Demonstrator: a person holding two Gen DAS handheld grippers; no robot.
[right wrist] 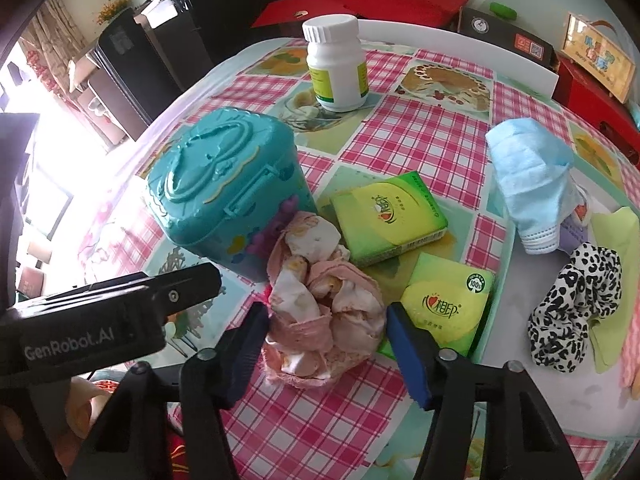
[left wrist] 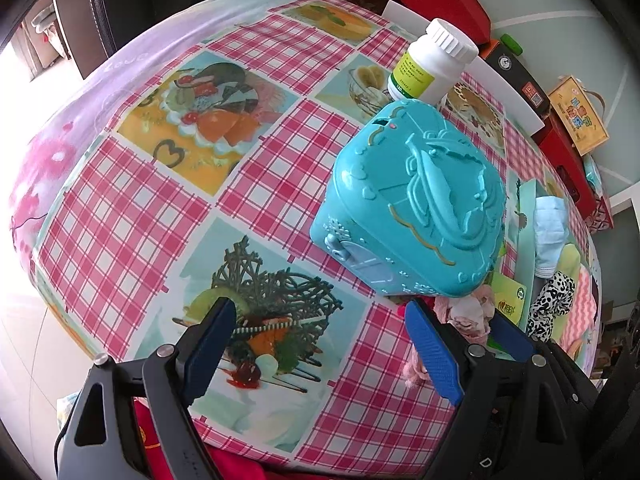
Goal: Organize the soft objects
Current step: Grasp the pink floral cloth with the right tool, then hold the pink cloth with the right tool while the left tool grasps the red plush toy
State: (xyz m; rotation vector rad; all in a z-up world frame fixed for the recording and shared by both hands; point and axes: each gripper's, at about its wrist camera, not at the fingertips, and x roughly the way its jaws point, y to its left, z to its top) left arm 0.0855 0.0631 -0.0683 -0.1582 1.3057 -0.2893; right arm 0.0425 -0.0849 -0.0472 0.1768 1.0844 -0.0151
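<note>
Only the right wrist view shows the crumpled pink cloth (right wrist: pixel 320 304) whole: it lies against the front of the teal plastic box (right wrist: pixel 228 188), between the spread fingers of the right gripper (right wrist: pixel 326 350), untouched by either. The left gripper (left wrist: pixel 320 344), fingers also wide apart, hovers left of the box, which hides most of the cloth there. Right of the box lie two green tissue packs (right wrist: pixel 390 216), a blue face mask (right wrist: pixel 528 184) and a leopard-print scrunchie (right wrist: pixel 576 304); behind it stands a white bottle (right wrist: pixel 338 64).
</note>
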